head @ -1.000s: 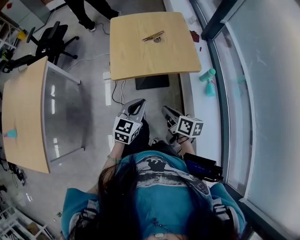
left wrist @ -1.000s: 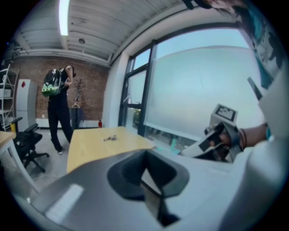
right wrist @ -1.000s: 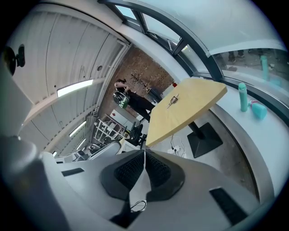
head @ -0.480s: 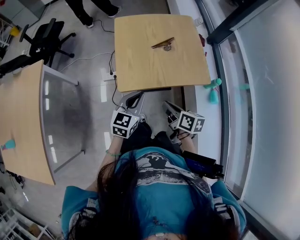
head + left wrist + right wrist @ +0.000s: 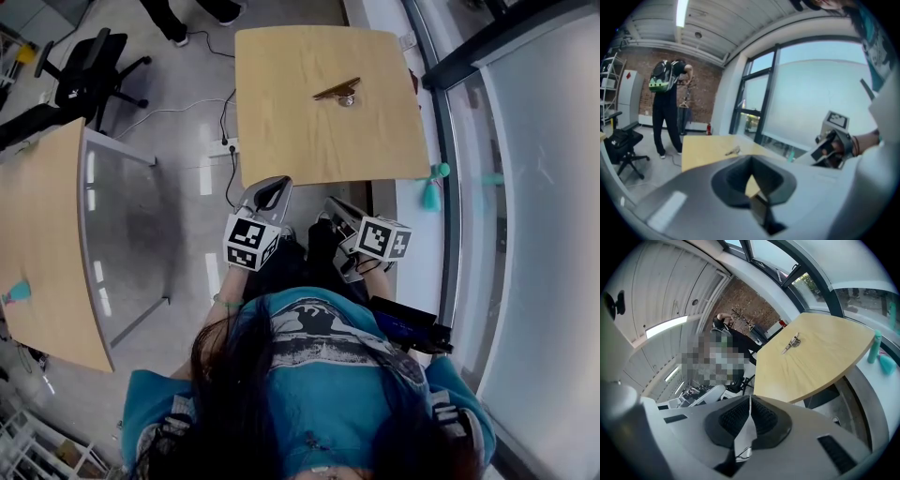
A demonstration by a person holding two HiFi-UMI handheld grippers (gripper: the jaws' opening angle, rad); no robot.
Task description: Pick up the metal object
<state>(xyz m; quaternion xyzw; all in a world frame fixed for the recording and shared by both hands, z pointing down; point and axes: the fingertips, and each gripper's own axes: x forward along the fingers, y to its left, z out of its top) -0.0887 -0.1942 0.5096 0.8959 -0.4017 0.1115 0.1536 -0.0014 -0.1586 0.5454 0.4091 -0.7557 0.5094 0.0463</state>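
Down close to the person's body, the left gripper (image 5: 270, 190) has its jaws drawn together with nothing between them. The right gripper (image 5: 332, 206), just beside it on its right, is likewise closed and empty (its own view shows the ribbed pads meeting along one line). Both hover over the floor, short of the near edge of the wooden table (image 5: 309, 150), and touch neither it nor each other. Off to the right of the right gripper, a teal bottle (image 5: 433, 183) stands on the pale ledge under the window. Well ahead of both grippers, the metal object (image 5: 339, 92) lies flat on the far half of the table top. It is a slim bar with a small round piece against it, roughly straight ahead of the right gripper and ahead and to the right of the left one. Far to the left of the left gripper are a second wooden table (image 5: 37, 234) and a black office chair (image 5: 84, 75). Beyond the table, a person with a green backpack (image 5: 668, 93) stands facing a brick wall.
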